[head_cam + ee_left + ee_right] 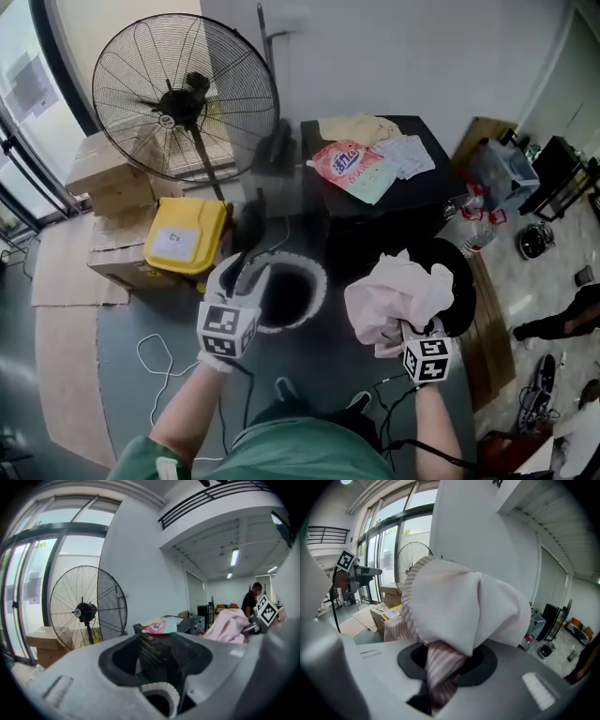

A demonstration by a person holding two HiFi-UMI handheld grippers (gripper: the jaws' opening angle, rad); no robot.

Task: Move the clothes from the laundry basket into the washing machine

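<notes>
The right gripper is clenched on a crumpled pink and white cloth and holds it up in the air. The left gripper has its jaws apart and empty, near a round opening with a white rim.

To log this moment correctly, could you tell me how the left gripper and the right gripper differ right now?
The left gripper has its jaws apart and empty; the right gripper has its jaws closed on a pale pink garment. The left gripper is by the white-rimmed round opening; the right gripper is off to its right. Both carry marker cubes.
</notes>
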